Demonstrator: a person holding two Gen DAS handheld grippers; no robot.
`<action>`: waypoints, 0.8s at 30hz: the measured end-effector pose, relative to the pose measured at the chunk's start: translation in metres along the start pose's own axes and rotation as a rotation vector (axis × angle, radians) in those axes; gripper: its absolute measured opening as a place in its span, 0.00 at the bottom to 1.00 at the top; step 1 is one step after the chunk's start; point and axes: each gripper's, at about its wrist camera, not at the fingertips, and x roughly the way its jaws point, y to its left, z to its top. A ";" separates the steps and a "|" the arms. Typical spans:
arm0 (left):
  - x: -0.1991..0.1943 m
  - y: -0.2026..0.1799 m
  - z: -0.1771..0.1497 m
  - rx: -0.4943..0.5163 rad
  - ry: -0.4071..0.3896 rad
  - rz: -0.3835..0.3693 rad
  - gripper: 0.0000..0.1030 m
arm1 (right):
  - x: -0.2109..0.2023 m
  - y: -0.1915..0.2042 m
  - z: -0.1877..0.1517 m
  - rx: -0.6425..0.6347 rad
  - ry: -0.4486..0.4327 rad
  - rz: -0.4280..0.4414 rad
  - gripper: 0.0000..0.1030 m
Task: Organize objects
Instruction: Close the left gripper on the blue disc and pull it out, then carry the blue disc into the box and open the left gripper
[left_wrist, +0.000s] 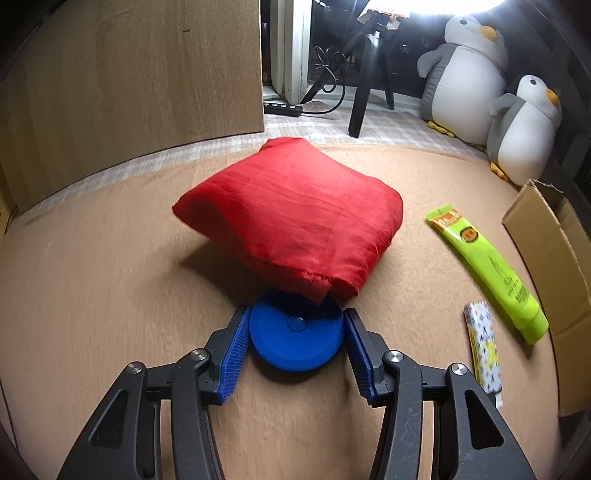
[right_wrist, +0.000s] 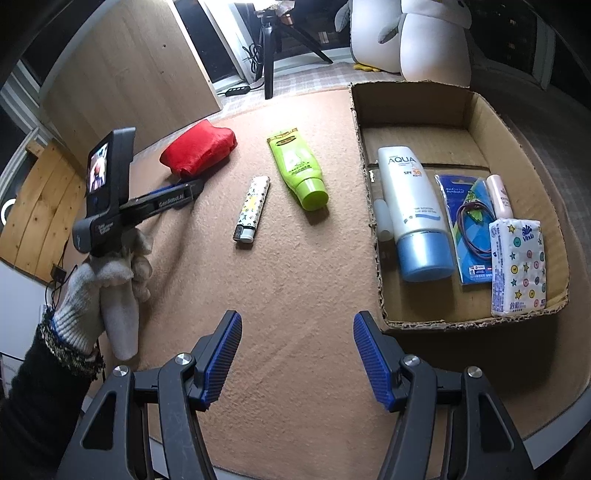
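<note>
1. Gripping a blue round disc (left_wrist: 296, 338) from both sides, the left gripper (left_wrist: 297, 341) is seen with its blue pads (left_wrist: 236, 350) pressed against the disc's rim on the tan mat (left_wrist: 110, 295).
2. Just beyond the disc, a red cloth bundle (left_wrist: 291, 210) is seen overlapping its far edge.
3. To the right, a patterned lighter (left_wrist: 483, 347) and a green tube (left_wrist: 487, 266) are laid, then a cardboard box (left_wrist: 554, 258).
4. The right gripper (right_wrist: 297, 354) is held with jaws apart over bare mat, nothing between them; the box lies ahead to its right.
</note>
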 end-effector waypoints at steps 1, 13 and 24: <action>-0.002 0.000 -0.003 0.001 0.001 -0.004 0.52 | 0.000 0.001 0.000 -0.001 -0.001 0.001 0.57; -0.032 0.002 -0.035 -0.042 0.023 -0.060 0.52 | -0.001 0.008 0.005 -0.019 -0.011 0.009 0.57; -0.067 -0.031 -0.036 0.000 -0.012 -0.138 0.52 | -0.012 0.005 0.003 -0.015 -0.031 0.002 0.57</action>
